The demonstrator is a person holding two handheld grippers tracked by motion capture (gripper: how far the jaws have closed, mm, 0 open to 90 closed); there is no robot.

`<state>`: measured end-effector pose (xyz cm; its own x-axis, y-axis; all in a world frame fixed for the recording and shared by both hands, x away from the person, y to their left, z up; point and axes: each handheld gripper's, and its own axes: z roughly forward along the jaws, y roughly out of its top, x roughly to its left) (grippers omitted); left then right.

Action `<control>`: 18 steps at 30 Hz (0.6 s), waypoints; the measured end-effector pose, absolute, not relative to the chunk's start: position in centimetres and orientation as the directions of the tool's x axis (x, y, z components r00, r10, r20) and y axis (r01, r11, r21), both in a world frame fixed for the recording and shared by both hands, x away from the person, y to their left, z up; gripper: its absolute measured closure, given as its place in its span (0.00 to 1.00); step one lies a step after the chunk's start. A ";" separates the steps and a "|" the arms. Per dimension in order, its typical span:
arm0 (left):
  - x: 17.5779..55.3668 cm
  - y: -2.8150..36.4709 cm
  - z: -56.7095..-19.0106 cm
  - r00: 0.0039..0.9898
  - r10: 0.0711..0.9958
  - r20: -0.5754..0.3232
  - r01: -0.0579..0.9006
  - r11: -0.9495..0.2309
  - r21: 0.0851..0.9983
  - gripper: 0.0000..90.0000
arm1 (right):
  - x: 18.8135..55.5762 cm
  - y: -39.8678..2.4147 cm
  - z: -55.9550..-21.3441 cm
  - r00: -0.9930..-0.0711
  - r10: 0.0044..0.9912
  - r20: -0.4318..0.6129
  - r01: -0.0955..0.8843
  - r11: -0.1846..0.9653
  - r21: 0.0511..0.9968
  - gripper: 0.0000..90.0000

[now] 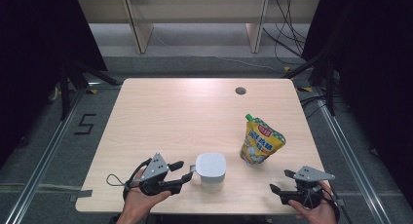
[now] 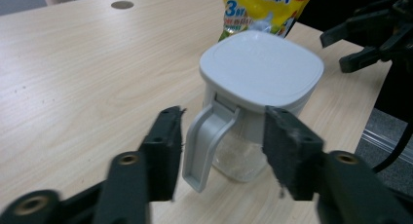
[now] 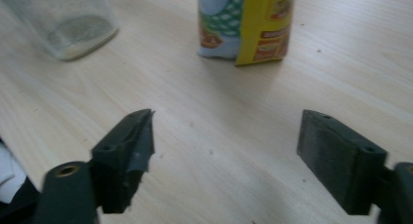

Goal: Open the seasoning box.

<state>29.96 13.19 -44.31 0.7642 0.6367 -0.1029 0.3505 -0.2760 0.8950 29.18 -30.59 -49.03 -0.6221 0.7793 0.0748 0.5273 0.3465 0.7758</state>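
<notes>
The left tool (image 2: 221, 151) had its two black jaws apart, one on each side of the grey handle (image 2: 207, 148) of the jug (image 2: 253, 107), and the pads were not pressing on it yet. The jug was a clear one with a flat white lid (image 2: 263, 63), and it stood upright right in front of that tool, near the person's edge of the counter (image 1: 160, 117). To do this step well, I think the left tool should go a little more forward so the handle sat deep between the pads, and then squeeze slowly and evenly. A pinch only at the tip of the handle could let the jug tip or slide. The right tool (image 3: 226, 151) had its jaws wide apart too, with nothing between them, just bare wood. It hung low over the counter, well off to the side of the jug. Ahead of the right tool stood a yellow pouch (image 3: 246, 24) with a green cap, upright, just beside the jug on the far side. The counter was pale wood, clean and smooth, with a small round hole (image 1: 240, 91) near its far edge. Past the counter the floor was grey, with cables lying on it, dark curtains at both sides and pale wooden legs of a shelf at the back.
</notes>
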 end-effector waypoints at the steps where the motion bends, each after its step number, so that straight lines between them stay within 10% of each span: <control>1: 29.9 13.1 -44.1 0.759 0.645 -0.094 0.347 -0.277 0.896 0.62 | 29.2 -30.6 -49.0 -0.637 0.769 0.046 0.501 0.368 0.783 0.30; 9: 30.5 12.3 -43.6 0.766 0.639 -0.069 0.313 -0.278 0.908 0.95 | 28.7 -29.6 -48.9 -0.678 0.734 0.046 0.491 0.406 0.770 0.45; 18: 31.9 11.0 -43.1 0.773 0.627 -0.099 0.323 -0.254 0.912 0.99 | 28.4 -28.4 -48.4 -0.718 0.696 0.010 0.423 0.425 0.800 0.60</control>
<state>31.89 11.04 -43.09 0.7725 0.6272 -0.0992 0.3232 -0.2538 0.9117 28.43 -28.40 -48.41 -0.7180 0.6960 0.0104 0.4235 0.4249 0.8001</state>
